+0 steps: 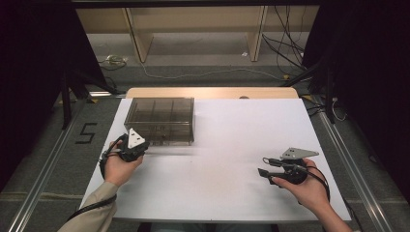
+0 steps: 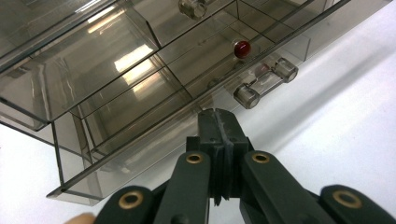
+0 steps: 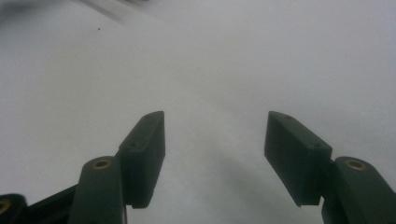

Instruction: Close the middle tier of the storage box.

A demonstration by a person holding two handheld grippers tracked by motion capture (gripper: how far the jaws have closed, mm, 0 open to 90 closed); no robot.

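Observation:
A smoky transparent drawer box [image 1: 159, 120] stands at the back left of the white table [image 1: 232, 140]. My left gripper [image 1: 144, 145] is at the box's front left corner, held in a hand. In the left gripper view the left gripper [image 2: 217, 119] is shut with nothing between its jaws, its tip right at the lower drawer's front edge; I cannot tell if it touches. A clear bar handle [image 2: 265, 83] is just beyond the tip to the right. A small red bead [image 2: 242, 48] lies in a drawer compartment. My right gripper [image 1: 264, 166] [image 3: 215, 154] is open over bare table at the right.
A second clear handle [image 2: 194, 7] sits higher on the box. The table's wooden back edge [image 1: 212, 92] lies behind the white sheet. Beyond it are shelving [image 1: 193, 29] and cables [image 1: 285, 38] on the floor. Metal rails [image 1: 48, 164] run along both sides.

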